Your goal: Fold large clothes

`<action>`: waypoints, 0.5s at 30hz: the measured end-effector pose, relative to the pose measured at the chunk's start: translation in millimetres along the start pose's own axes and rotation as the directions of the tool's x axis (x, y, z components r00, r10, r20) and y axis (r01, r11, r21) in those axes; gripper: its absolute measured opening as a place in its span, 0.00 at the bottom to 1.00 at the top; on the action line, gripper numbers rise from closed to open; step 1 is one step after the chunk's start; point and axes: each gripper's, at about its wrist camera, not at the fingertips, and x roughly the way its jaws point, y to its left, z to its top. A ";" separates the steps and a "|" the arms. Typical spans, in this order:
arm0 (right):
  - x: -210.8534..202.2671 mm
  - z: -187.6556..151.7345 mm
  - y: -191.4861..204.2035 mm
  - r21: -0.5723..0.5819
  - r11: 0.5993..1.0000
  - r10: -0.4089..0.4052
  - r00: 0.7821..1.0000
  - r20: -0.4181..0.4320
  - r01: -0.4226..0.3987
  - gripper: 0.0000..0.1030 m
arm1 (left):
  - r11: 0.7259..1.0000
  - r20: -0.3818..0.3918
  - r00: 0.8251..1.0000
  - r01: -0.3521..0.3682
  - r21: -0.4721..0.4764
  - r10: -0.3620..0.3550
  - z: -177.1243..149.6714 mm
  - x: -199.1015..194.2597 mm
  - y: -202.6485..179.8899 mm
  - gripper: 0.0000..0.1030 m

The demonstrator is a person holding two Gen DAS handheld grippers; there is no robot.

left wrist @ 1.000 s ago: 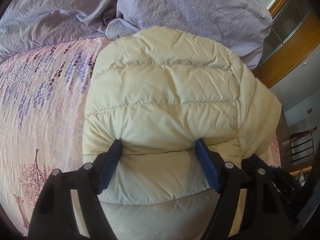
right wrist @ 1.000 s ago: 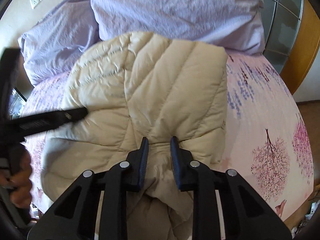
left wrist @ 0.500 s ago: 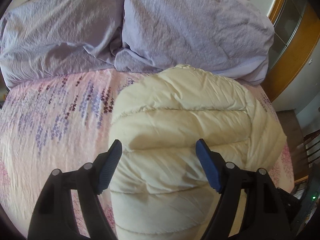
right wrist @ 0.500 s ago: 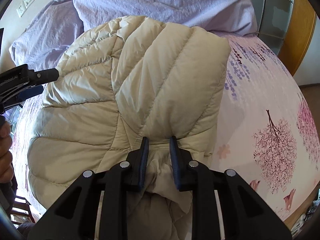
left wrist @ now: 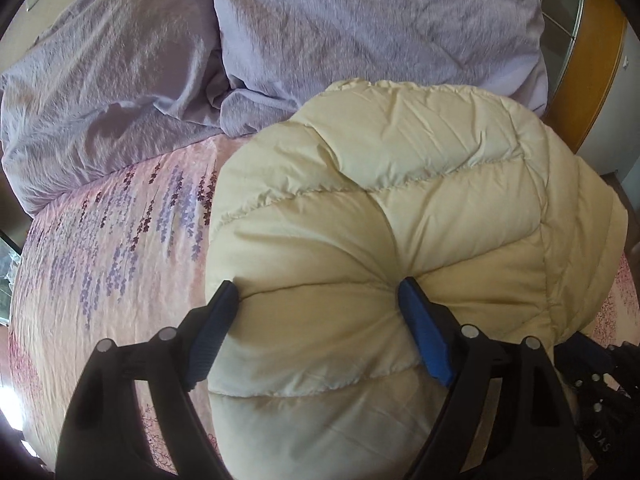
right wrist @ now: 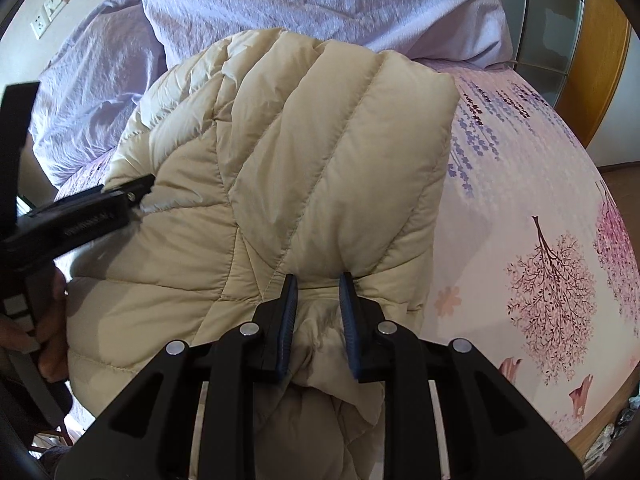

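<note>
Location: a home bedroom. A bed [left wrist: 100,280] with a pink floral sheet lies beneath the hand-held gripper; lilac pillows [left wrist: 360,20] lie ahead of it, a wall socket [right wrist: 50,10] upper left, wooden trim [right wrist: 600,80] at right.

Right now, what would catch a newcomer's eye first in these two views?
A puffy cream down jacket fills the middle, lying on a pink floral bedspread before lilac pillows. The right tool pinches a fold of it, and the left tool straddles its near edge, spread wide.

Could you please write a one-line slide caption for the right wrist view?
Right gripper pinches cream puffer jacket on floral bed.
</note>
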 end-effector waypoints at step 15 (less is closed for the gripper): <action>-39.7 65.5 21.2 0.011 1.000 0.008 0.958 0.286 -0.012 0.56 | 1.000 -0.008 1.000 -0.002 -0.009 0.002 -0.3 5.6 -1.2 0.82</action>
